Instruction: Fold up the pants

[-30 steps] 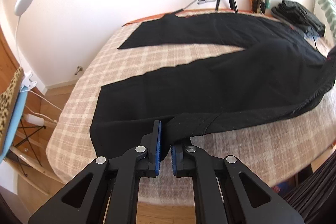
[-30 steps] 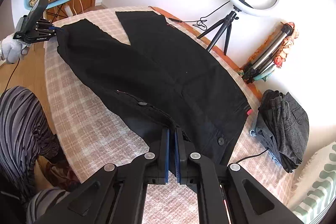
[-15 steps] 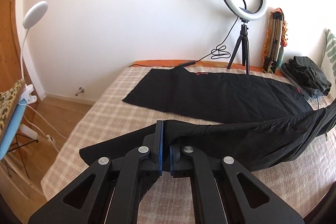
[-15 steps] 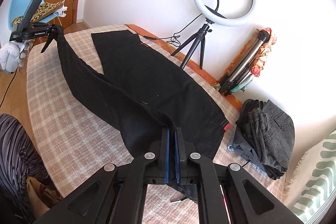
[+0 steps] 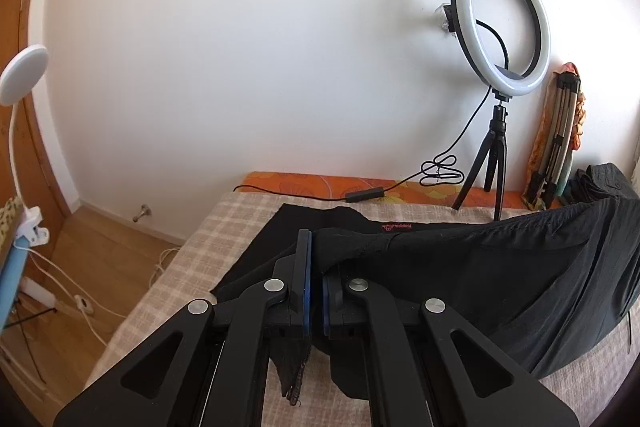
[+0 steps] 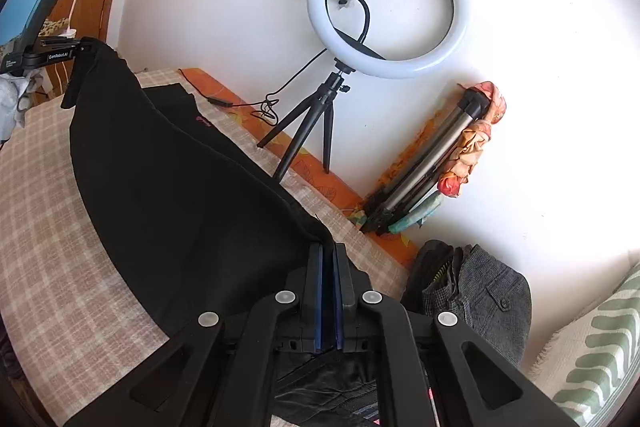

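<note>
- The black pants (image 5: pixel 500 267) are matte, soft cloth, one leg lifted off the bed and slung in a sagging curve between the two tools; the other leg lies flat beneath it on the cover, with a small pink logo showing near its edge.
- The left tool (image 5: pixel 316 267) is a black, angular frame with blue pads, clamped tight on the hem end of the raised leg; a frayed bit of fabric hangs below its jaws.
- The right tool (image 6: pixel 329 267) is of the same make, its blue pads pinched together on the waist end of the pants, with shiny dark lining bunched under it.
- From the right side, the left tool (image 6: pixel 60 53) shows far off at the other end of the cloth, held by a hand in a pale glove.
- The bed (image 5: pixel 192 267) wears a beige-and-cream checked cover with a coarse weave; an orange patterned sheet (image 5: pixel 304 185) shows along the wall edge.
- A white ring light (image 6: pixel 386 5) on a small black tripod stands at the wall, its cable looped beside it.
- A folded tripod (image 6: pixel 432 163) with flowery cloth leans on the white wall.
- A pile of grey and dark garments (image 6: pixel 476 291) sits just beside a green-and-white striped cushion (image 6: pixel 600 347).
- A white clip lamp (image 5: pixel 22 75), wooden floor and wooden door fill the left side.
</note>
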Tool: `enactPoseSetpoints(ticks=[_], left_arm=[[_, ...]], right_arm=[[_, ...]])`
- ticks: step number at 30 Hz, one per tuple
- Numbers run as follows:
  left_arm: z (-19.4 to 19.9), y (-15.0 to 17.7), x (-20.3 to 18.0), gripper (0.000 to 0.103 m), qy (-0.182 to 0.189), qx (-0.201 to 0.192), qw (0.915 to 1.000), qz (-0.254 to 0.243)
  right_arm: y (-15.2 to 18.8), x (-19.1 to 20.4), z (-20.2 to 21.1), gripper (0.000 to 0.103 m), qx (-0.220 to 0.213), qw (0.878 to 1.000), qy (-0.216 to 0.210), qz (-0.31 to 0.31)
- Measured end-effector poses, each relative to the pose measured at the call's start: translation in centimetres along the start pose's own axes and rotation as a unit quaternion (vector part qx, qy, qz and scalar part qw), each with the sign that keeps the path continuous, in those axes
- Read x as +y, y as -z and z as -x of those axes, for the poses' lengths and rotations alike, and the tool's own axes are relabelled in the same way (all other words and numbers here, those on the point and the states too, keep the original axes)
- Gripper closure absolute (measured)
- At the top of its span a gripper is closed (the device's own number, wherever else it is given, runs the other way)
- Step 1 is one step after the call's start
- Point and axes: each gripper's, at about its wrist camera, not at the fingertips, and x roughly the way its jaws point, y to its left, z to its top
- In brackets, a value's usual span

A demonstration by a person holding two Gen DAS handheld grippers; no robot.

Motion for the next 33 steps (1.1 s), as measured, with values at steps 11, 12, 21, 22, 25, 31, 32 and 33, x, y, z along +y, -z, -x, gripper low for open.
enactPoseSetpoints(ticks=[11,12,21,22,25,31,32,33], left_arm=[[-8.9,-2.0,-2.2,0.101,-0.043,0.054,0.9948,-0.075],[-9.7,-2.0,-2.5,0.101,-0.046,0.060,0.9939,-0.081],[-15.9,-1.4,-5.0,0.101,-0.053,0.107,0.9850,-0.124],[-16.3,-1.3,-5.0,0.100,-0.049,0.112,0.9848,-0.123],[-17.4,-1.0,-5.3,0.097,-0.047,0.127,0.9826,-0.127],[-18.0,-1.5,-4.1,0.052,-0.068,0.126,0.9837,-0.109],[-17.8,-1.7,-3.6,0.046,-0.070,0.126,0.9842,-0.103],[-17.7,-1.9,-3.0,0.044,-0.071,0.125,0.9847,-0.098]], right_arm=[[-2.1,-2.8,-10.9,0.102,0.054,0.998,0.017,-0.004],[-2.0,-2.9,-12.1,0.102,0.064,0.998,0.015,-0.004],[0.2,-2.8,-20.2,0.102,0.129,0.992,0.013,0.003],[0.4,-2.8,-20.8,0.102,0.136,0.991,0.014,0.004],[0.8,-2.5,-22.2,0.102,0.148,0.989,0.014,0.008],[1.1,-2.0,-23.6,0.102,0.161,0.987,0.018,0.014],[1.1,-2.0,-23.7,0.101,0.163,0.986,0.018,0.013],[0.9,-1.9,-24.0,0.101,0.165,0.986,0.018,0.013]])
